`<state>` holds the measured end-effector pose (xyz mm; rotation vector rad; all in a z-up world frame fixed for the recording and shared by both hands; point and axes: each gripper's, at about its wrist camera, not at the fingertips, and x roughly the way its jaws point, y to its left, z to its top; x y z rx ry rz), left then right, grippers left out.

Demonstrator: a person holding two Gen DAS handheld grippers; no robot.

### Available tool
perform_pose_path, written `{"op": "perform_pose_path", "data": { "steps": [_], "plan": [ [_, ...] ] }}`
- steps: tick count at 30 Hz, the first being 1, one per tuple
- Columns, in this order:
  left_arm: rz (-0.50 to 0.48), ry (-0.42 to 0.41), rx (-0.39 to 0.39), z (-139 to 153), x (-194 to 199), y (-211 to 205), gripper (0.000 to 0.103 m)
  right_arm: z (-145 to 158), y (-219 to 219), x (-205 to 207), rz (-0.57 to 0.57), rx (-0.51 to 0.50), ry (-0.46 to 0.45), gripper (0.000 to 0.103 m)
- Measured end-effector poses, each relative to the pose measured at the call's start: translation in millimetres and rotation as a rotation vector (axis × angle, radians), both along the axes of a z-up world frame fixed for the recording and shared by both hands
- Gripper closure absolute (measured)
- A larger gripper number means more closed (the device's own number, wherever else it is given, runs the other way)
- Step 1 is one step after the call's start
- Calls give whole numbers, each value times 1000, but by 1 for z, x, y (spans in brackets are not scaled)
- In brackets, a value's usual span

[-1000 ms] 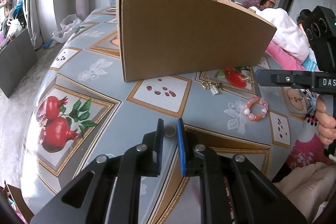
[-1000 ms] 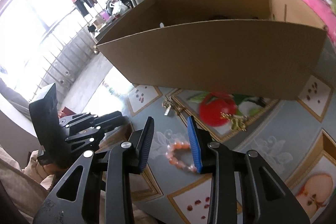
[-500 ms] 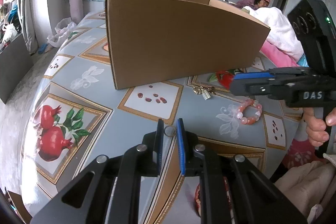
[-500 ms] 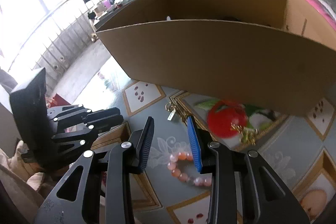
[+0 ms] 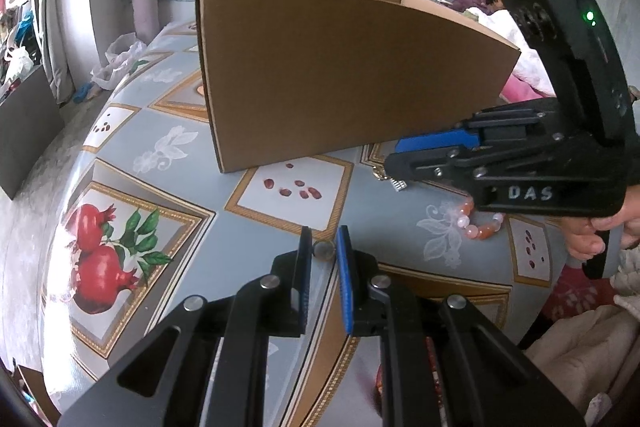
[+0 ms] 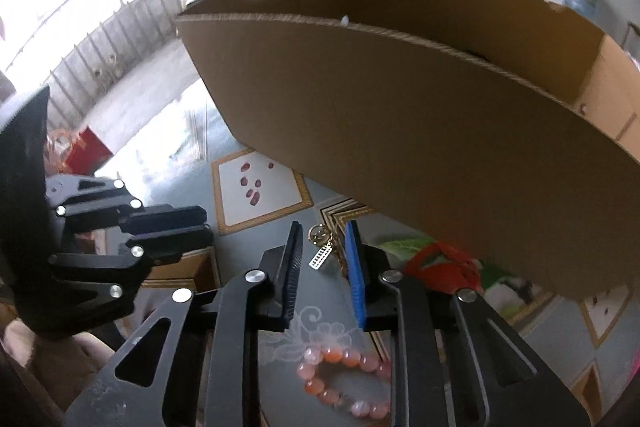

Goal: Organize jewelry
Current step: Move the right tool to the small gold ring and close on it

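Left tool (image 5: 323, 241): narrow gap, blue pads pinched on a small round metal piece (image 5: 323, 251) at the very tips, held just above the table (image 5: 192, 227). What the piece is, too small to tell. Pointed down at the patterned tablecloth, near the pomegranate print (image 5: 100, 259).

Right tool (image 6: 324, 229): jaws just been closing, now fairly narrow but with a gap left. Gold charm (image 6: 321, 259), a small ring with a ridged tag hanging from it, lying on the table between the two pads. Pads not visibly pressing on it. Seen from the left wrist, right tool (image 5: 394, 153) low over the table, tips just beside the front wall of the cardboard box (image 5: 340, 75), hand (image 5: 588, 239) on the grip at the right edge; gold charm (image 5: 394, 183) directly under the tips.

Bead bracelet (image 6: 344, 383), pink and orange, flat on the table under the right tool's body, apart from the charm. Same bracelet (image 5: 480, 223) partly hidden behind that tool in the left view.

Cardboard box (image 6: 400, 131) open-topped, upright, behind all the jewelry. Left tool (image 6: 204, 227) visible at the left, well apart from the charm.
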<state>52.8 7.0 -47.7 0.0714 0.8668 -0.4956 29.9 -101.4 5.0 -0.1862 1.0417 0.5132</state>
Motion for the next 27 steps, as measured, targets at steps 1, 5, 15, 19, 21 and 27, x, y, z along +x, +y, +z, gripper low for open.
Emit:
{"op": "perform_pose_path", "data": {
  "steps": [1, 5, 15, 19, 21, 27],
  "plan": [
    [2, 1, 1, 0, 0, 0, 91, -4, 2, 1, 6, -28, 11, 98],
    [8, 5, 0, -1, 0, 1, 91, 0, 1, -4, 10, -44, 14, 103],
    [11, 9, -3, -1, -1, 1, 91, 13, -31, -17, -84, -58, 28, 103],
    [12, 9, -3, -2, -1, 1, 91, 28, -48, -24, -97, 4, 17, 103],
    [12, 9, -5, -2, -1, 1, 91, 36, -50, -26, -97, 31, 9, 103],
    [12, 10, -6, -2, -1, 1, 91, 33, -48, -22, -108, -60, 10, 86]
  ]
}}
